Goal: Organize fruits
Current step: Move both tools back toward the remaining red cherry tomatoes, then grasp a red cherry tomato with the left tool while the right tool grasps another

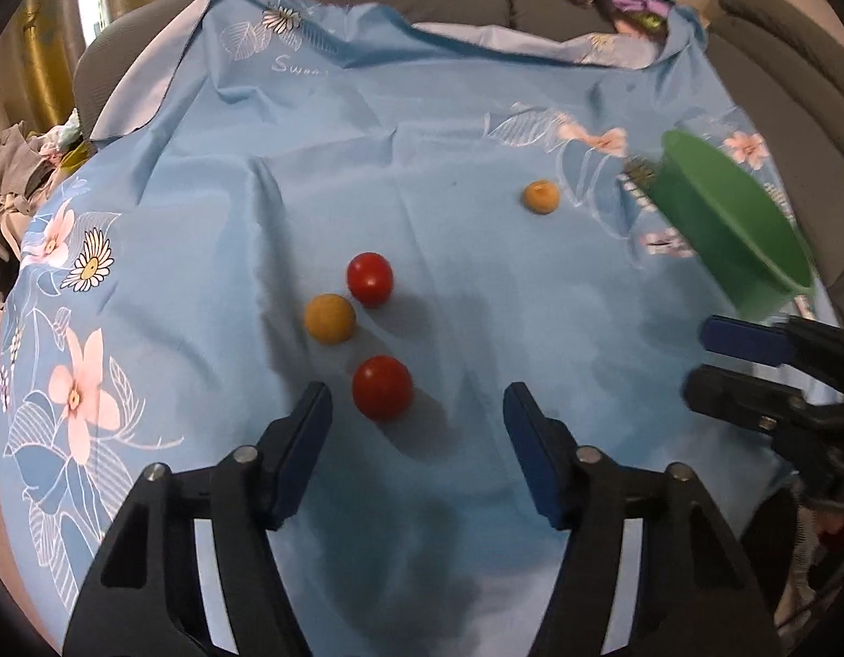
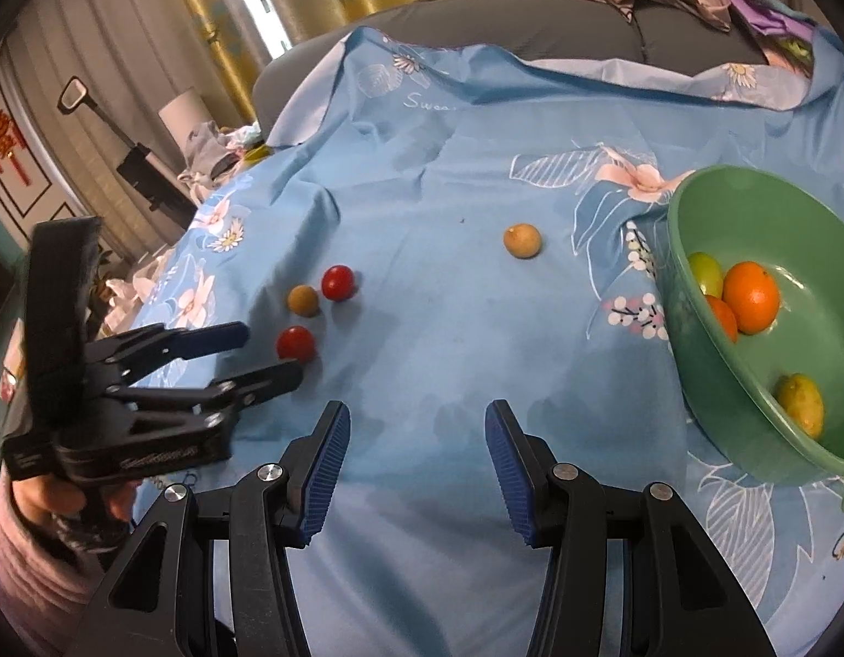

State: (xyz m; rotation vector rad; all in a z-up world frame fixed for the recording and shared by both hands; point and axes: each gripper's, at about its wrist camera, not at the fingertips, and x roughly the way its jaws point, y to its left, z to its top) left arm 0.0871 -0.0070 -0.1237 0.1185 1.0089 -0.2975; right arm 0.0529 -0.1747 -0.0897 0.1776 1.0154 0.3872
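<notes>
Cloth: blue floral cloth (image 1: 422, 126) draped over the worktop, wrinkled toward the upper edge of both frames, grey cushions behind it.
Left hand-held gripper (image 1: 416, 410): spread wide, nothing between the blue pads, sitting low at the bottom centre of the left wrist view. Shows up at the left edge of the right wrist view too (image 2: 271, 353), fingers apart, tips right by the lower tomato.
Right hand-held gripper (image 2: 416, 427): also spread wide and empty, bottom centre of its own view, over bare cloth. Pokes in from the right edge of the left wrist view (image 1: 695, 361).
Nearest tomato (image 1: 382, 387): red, just above the left hand-held gripper's left pad, closer to that pad than to the right one, not touching either.
Second tomato (image 1: 370, 279): red, higher up, centre-left of frame.
Tan round fruit (image 1: 330, 318): tucked between the two tomatoes, slightly left, looks to be touching the upper one.
Lone tan fruit (image 1: 540, 197): off on its own, upper right of centre, well apart from the trio.
Green bowl (image 2: 695, 295): right side of the right wrist view, tilted, blurry in the left wrist view.
Inside bowl: two oranges (image 2: 750, 297), greenish fruit (image 2: 705, 272) behind them, yellow-green fruit (image 2: 801, 404) near the lower rim.
</notes>
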